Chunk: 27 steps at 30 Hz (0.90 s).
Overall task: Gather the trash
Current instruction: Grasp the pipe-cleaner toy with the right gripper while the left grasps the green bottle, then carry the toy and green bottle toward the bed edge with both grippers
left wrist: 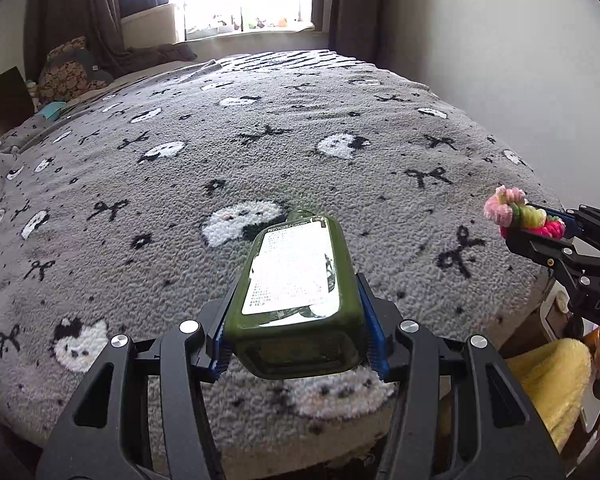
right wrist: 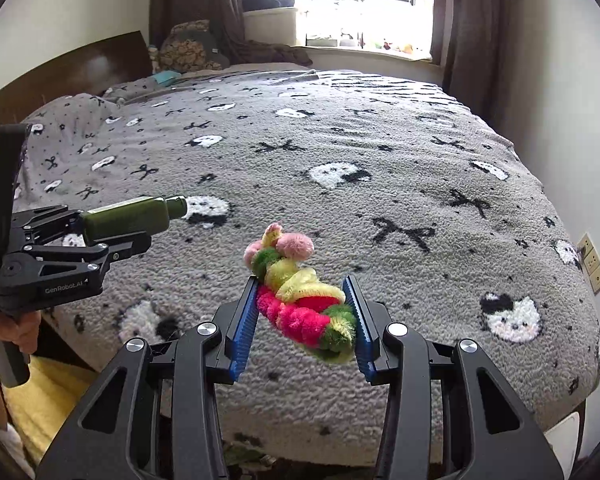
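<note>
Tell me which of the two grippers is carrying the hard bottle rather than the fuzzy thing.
The left gripper: its blue pads clamp a dark green bottle with a white label. The right gripper holds a fuzzy pink, yellow and green bundle instead.

light: daylight from overexposed window [right wrist: 364,4] far ahead of claw | glare: white label on green bottle [left wrist: 296,280] | edges: fisheye-bent, dark corners
</note>
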Each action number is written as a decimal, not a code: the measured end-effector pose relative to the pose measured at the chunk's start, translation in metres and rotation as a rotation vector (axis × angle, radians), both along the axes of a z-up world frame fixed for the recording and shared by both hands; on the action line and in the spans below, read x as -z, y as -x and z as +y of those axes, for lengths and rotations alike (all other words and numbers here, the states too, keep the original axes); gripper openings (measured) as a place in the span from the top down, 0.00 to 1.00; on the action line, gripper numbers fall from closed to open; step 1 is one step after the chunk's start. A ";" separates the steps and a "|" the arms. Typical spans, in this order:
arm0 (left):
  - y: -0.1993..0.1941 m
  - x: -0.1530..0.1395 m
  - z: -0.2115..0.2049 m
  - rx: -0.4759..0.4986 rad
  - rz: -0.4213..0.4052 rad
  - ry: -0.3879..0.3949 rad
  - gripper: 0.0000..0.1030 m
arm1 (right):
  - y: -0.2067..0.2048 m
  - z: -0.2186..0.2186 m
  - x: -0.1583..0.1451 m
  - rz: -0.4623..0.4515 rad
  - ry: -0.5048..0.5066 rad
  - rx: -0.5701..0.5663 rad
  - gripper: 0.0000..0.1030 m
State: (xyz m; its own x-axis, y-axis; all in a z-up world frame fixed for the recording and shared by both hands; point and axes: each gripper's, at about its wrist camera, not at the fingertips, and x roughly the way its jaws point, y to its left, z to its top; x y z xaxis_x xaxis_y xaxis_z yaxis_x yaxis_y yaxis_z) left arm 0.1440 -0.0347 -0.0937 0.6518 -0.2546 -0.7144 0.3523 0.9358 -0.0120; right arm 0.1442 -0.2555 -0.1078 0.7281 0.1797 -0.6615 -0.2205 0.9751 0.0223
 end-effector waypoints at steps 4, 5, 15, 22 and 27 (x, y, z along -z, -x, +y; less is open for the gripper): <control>0.031 -0.002 0.008 -0.016 -0.014 0.009 0.51 | 0.029 0.005 -0.006 -0.013 0.000 -0.010 0.58; 0.038 -0.002 0.009 -0.020 -0.015 0.013 0.51 | 0.037 0.007 -0.007 -0.016 0.000 -0.012 0.58; 0.106 0.019 0.019 -0.030 -0.003 0.024 0.51 | 0.095 0.022 0.012 -0.009 0.031 -0.017 0.58; 0.149 0.052 0.016 -0.019 0.056 0.024 0.51 | 0.116 0.035 0.051 0.108 0.005 -0.061 0.58; 0.161 0.097 0.016 -0.011 0.174 0.017 0.51 | 0.126 0.041 0.084 0.206 -0.015 -0.070 0.58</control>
